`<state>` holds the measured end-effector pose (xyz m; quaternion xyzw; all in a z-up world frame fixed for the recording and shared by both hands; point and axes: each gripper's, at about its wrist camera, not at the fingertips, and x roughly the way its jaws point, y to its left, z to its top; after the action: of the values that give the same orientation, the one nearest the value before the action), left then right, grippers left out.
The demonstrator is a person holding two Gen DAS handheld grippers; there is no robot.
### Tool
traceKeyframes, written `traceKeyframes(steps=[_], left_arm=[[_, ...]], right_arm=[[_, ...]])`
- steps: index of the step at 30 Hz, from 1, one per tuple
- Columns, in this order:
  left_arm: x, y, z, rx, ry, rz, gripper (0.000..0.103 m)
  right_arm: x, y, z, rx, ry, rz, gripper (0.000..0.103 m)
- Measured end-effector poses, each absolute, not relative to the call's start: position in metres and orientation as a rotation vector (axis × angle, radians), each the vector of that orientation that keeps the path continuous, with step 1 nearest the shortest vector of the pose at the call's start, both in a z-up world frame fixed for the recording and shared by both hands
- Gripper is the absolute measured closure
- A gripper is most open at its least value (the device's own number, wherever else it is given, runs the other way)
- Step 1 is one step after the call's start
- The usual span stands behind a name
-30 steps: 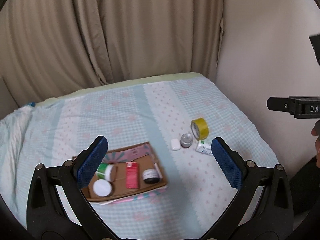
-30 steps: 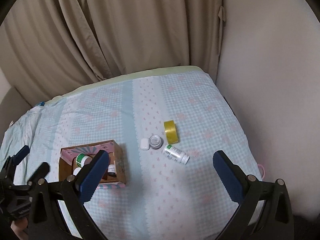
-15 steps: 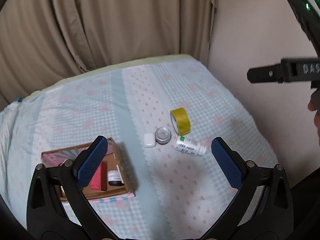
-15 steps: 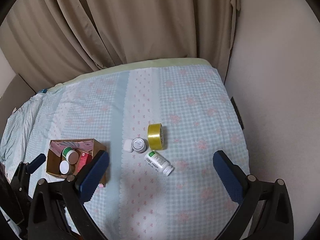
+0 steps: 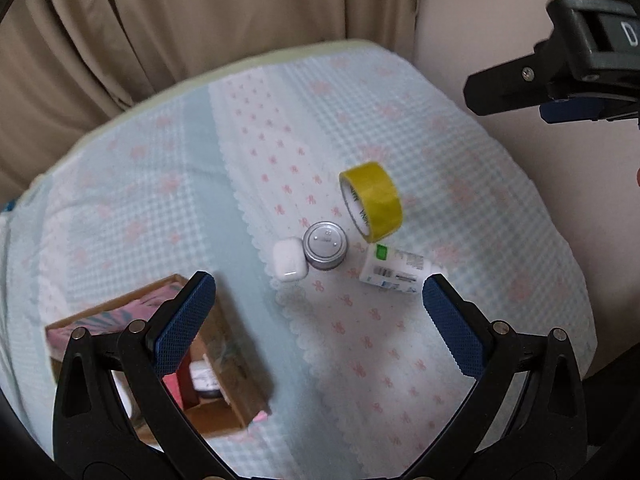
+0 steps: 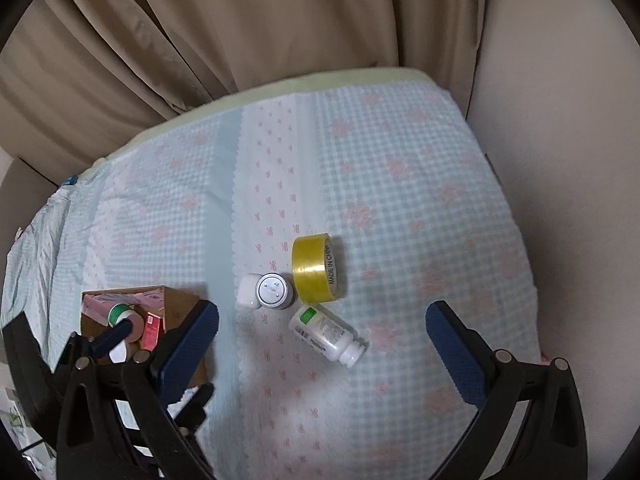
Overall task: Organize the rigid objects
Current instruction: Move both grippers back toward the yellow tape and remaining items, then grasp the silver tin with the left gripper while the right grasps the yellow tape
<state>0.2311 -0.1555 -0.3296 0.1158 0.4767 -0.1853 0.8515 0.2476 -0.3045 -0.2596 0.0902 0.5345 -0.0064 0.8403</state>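
Tools, left tool (image 5: 316, 312) and right tool (image 6: 322, 338), hung spread and empty above the bed (image 6: 420, 208); next likely called for lowering onto the bottle (image 6: 326, 334) for the box (image 6: 176, 304).

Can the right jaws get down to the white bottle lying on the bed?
Probably yes. The right gripper is open and hangs above the white bottle, which lies on its side. Nothing covers it; the yellow tape roll and small round tin sit just behind it.

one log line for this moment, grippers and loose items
left gripper: open, empty | right gripper: open, empty | loose on bed: tape, tin, white case, bottle | box: partly filled
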Motion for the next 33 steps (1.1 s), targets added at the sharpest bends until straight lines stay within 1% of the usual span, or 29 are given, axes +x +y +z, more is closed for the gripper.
traceKeyframes(steps=[7,10,11,13,15,16,18,19,23,25,27,29,31,32,33], left_arm=[[0.284,-0.164,-0.382,0.272,1.056,-0.435,0.000],[0.300,-0.172,-0.406,0.327,1.072,-0.463,0.004],[0.305,-0.175,-0.414,0.343,1.081,-0.480,0.004],[0.312,-0.181,-0.425,0.381,1.078,-0.517,0.005],[0.317,-0.189,-0.435,0.429,1.071,-0.563,0.005],[0.319,-0.193,-0.441,0.456,1.071,-0.586,0.007],[0.323,-0.199,-0.450,0.489,1.074,-0.632,0.016],[0.324,-0.201,-0.454,0.505,1.079,-0.649,0.016],[0.327,-0.207,-0.465,0.538,1.075,-0.704,0.017],[0.329,-0.209,-0.471,0.549,1.079,-0.721,0.020],[0.329,-0.212,-0.477,0.557,1.093,-0.744,0.033],[0.329,-0.214,-0.484,0.571,1.102,-0.759,0.040],[0.330,-0.214,-0.488,0.588,1.099,-0.761,0.042],[0.331,-0.214,-0.489,0.588,1.099,-0.762,0.045],[0.332,-0.213,-0.489,0.589,1.094,-0.754,0.051]], right_arm=[[0.298,-0.307,-0.320,0.252,1.223,-0.012,0.000],[0.318,-0.311,-0.352,0.295,1.264,-0.023,0.001],[0.323,-0.312,-0.360,0.307,1.274,-0.025,0.004],[0.333,-0.313,-0.377,0.325,1.304,-0.026,0.008],[0.340,-0.312,-0.391,0.338,1.323,-0.025,0.008],[0.343,-0.312,-0.398,0.343,1.330,-0.025,0.008],[0.348,-0.312,-0.409,0.356,1.343,-0.026,0.008],[0.350,-0.313,-0.416,0.375,1.351,-0.027,0.009],[0.357,-0.317,-0.437,0.431,1.387,-0.020,0.019],[0.358,-0.319,-0.444,0.467,1.396,-0.002,0.022],[0.360,-0.319,-0.447,0.469,1.399,0.012,0.026],[0.361,-0.317,-0.446,0.469,1.395,0.038,0.037],[0.362,-0.317,-0.444,0.471,1.392,0.052,0.044],[0.363,-0.316,-0.443,0.471,1.389,0.059,0.048],[0.363,-0.315,-0.442,0.465,1.385,0.065,0.051]])
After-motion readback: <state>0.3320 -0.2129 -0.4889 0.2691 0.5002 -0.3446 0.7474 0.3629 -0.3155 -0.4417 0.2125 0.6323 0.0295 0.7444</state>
